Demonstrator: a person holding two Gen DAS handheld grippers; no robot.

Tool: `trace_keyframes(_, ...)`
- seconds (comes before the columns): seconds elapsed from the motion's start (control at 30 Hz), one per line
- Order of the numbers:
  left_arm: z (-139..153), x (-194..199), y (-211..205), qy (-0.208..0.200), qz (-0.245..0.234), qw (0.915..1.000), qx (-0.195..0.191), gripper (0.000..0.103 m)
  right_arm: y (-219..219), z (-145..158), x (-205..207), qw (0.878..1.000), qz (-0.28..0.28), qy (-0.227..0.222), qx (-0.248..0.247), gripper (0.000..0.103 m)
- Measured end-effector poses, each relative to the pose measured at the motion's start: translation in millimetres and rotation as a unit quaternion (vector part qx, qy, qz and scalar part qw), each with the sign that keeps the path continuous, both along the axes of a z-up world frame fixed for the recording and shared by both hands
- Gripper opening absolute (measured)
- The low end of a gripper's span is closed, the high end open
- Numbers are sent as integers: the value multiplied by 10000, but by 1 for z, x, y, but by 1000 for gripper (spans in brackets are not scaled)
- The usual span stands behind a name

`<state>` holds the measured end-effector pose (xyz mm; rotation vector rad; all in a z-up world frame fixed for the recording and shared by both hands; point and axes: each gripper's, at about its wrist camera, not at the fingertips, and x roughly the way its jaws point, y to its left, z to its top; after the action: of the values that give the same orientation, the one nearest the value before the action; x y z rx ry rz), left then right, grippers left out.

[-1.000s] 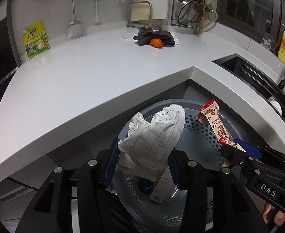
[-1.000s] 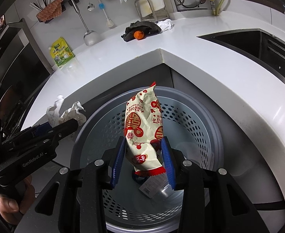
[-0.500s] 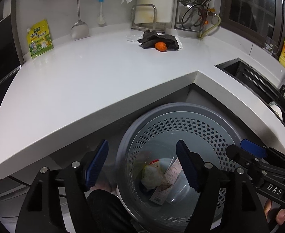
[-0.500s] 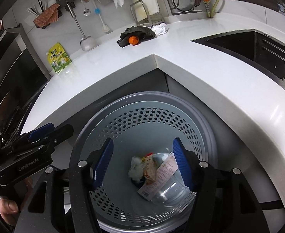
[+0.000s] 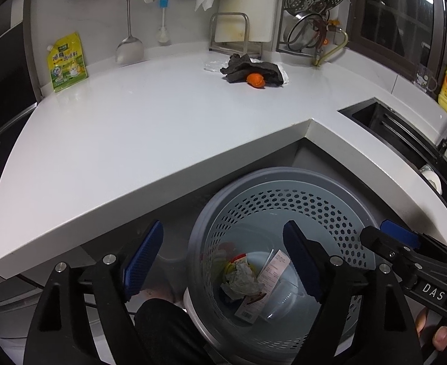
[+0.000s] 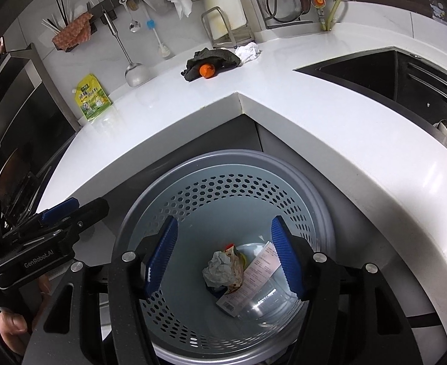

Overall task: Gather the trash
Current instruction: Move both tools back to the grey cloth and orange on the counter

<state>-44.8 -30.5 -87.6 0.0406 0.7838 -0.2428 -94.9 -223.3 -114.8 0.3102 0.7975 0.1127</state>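
Left gripper [image 5: 223, 258] lower centre of its view, fingers spread wide, holding nothing, over the perforated trash bin [image 5: 330, 188]. Crumpled paper [image 6: 218, 269], snack wrapper [image 6: 237, 264] and receipt [image 6: 258, 270] lie at the bin bottom, centre-low. Right gripper [image 6: 226, 258] also spread, empty, above the bin. Orange object [image 6: 207, 70] on dark cloth [image 6: 214, 56], upper centre of white counter [image 6: 314, 115].
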Motion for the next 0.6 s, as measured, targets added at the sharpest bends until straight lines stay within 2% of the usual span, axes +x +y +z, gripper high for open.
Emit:
trace_keyframes(0.27, 11, 2, 5, -148, 99, 9998, -85, 86, -1, 12, 0, 9998, -15, -213, -55, 65)
trace_keyframes(0.6, 37, 27, 4, -532, 208, 9983, -79, 93, -7, 31, 27, 9989, 30, -435, -143, 65)
